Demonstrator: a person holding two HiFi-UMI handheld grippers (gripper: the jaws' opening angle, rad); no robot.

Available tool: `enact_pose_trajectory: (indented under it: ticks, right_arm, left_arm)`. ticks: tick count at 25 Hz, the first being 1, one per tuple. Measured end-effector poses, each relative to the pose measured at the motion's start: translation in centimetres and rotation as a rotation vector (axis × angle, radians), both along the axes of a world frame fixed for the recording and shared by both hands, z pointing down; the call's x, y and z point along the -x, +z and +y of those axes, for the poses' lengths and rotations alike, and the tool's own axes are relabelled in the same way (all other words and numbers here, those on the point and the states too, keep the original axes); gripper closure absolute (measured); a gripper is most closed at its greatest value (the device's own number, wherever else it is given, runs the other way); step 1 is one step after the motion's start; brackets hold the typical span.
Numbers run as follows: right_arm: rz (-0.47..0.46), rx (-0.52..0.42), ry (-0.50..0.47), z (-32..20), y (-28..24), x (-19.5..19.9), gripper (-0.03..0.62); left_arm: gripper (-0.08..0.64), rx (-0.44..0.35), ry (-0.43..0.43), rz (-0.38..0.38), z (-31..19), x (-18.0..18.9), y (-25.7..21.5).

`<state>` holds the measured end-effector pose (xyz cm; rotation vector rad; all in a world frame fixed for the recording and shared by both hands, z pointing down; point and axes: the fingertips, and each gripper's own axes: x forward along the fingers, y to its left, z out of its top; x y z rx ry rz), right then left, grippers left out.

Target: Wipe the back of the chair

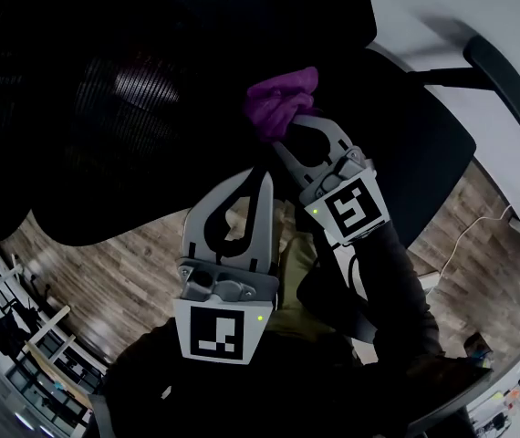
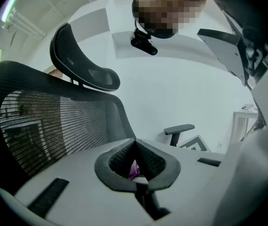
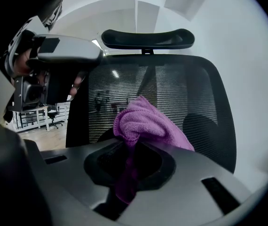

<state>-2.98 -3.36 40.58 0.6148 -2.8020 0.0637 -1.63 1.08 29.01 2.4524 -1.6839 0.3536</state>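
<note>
The right hand-held gripper (image 3: 134,145) is clamped tight on a crumpled purple microfibre cloth (image 3: 148,121), jaws pinched together on a bunched fold, with the rest of the fabric puffing out above the tips and a tail hanging down between the jaws. In the head view that same right hand-held gripper (image 1: 287,130) is pointing up and away, carrying the cloth (image 1: 283,99) right in front of the black mesh back of the office chair (image 1: 105,89). From the right gripper view the mesh back (image 3: 181,88) fills the frame just behind the cloth, with the curved black headrest (image 3: 148,37) above it; whether fabric and mesh actually touch, I can't tell. The left hand-held gripper (image 1: 262,173) sits lower and just beside the right one, its jaws brought together at the tips with nothing between them. In its own view the left hand-held gripper (image 2: 135,142) shows only a sliver of purple through the hollow behind the tips. The mesh back (image 2: 44,121) is to the left there, and a padded black armrest (image 2: 178,128) stands beyond. Below is a wood-plank floor (image 1: 123,272).
</note>
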Motion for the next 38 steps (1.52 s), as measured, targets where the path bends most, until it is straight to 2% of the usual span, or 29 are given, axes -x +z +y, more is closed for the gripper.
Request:
enact_pose_trajectory:
  ticks: [13, 20, 38]
  right_arm:
    - [0.005, 0.0, 0.103, -2.8, 0.0, -1.1, 0.548]
    - [-0.034, 0.059, 0.228, -5.5, 0.0, -2.7, 0.548]
    - [-0.035, 0.051, 0.33, -11.3, 0.4, -5.4, 0.548]
  left_arm:
    - [0.551, 0.013, 0.056, 0.012, -1.2, 0.0, 0.3]
    - [0.551, 0.028, 0.085, 0.015, -1.4, -0.4, 0.3]
    - [0.551, 0.058, 0.142, 0.022, -4.1, -1.7, 1.5]
